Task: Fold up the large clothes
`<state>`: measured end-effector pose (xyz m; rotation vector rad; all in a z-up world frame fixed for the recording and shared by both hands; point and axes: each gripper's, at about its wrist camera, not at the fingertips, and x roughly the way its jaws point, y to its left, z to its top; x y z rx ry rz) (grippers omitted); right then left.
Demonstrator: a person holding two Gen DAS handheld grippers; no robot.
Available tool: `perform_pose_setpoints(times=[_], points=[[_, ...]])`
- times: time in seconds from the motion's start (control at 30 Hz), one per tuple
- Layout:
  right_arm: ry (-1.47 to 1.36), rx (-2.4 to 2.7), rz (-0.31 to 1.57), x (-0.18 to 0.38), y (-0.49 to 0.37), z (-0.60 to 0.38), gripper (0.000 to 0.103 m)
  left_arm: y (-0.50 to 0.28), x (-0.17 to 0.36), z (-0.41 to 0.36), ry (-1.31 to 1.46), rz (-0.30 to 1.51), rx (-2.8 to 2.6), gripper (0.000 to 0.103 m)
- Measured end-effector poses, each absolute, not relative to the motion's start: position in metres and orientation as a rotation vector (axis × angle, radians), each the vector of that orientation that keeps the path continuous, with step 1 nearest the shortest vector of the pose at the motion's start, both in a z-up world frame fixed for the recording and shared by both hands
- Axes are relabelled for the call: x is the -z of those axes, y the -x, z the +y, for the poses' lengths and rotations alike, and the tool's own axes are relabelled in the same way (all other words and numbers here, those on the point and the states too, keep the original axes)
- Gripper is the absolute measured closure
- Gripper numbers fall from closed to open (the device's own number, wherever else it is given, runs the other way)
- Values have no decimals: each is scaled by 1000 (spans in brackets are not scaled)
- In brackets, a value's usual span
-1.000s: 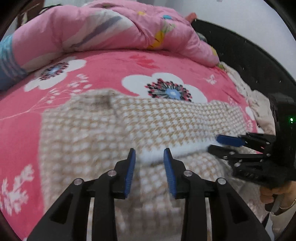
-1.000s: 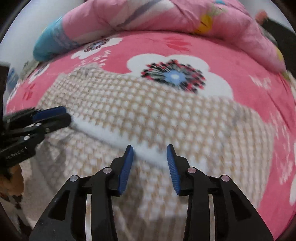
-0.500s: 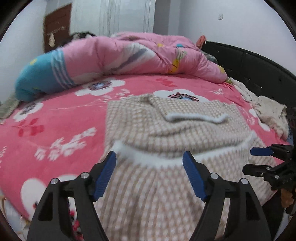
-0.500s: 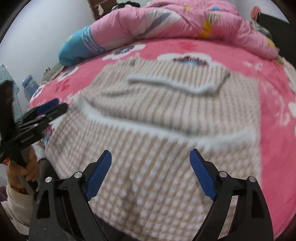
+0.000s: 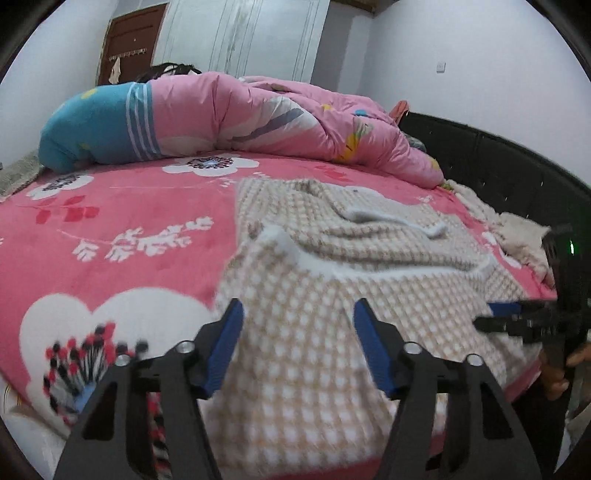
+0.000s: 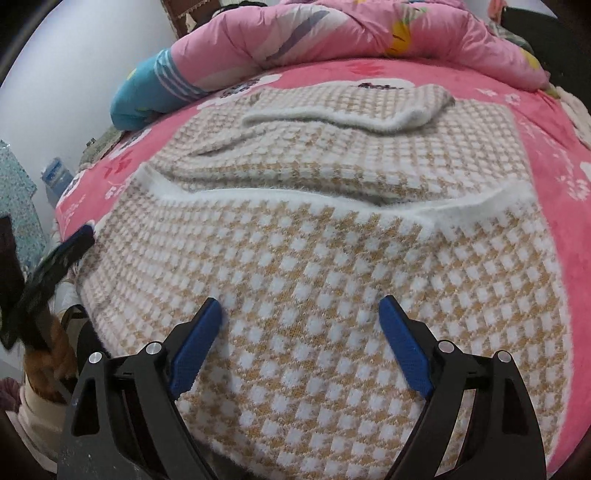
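Both wrist views look low and close across the checked sweater (image 5: pixel 332 332) (shared ground) toward the pink quilt (image 6: pixel 332 29).

Pink quilt (image 5: pixel 258 118) lies on floral bedspread (image 5: pixel 110 236).

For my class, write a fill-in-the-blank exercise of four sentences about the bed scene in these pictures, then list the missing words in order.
1. The checked sweater lies on a bedsheet whose main colour is ____.
2. The trim along the sweater's edges is ____.
3. The right gripper is ____, with nothing clamped between its pads.
4. At the far end of the bed lies a rolled pink ____, one end of it blue.

Missing words: pink; white; open; quilt
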<state>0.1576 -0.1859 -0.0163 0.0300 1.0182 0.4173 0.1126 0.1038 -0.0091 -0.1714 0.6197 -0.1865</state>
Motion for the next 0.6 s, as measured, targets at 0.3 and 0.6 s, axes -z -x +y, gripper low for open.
perform_pose_setpoints(times=[0.3,0.6], points=[[-32,-437,1013,19,-158,-188,21,-175,30,139,307,784,315,63],[-34,-442,1008,19,-158,-188,20,-205,36,134,266,887,396,67]])
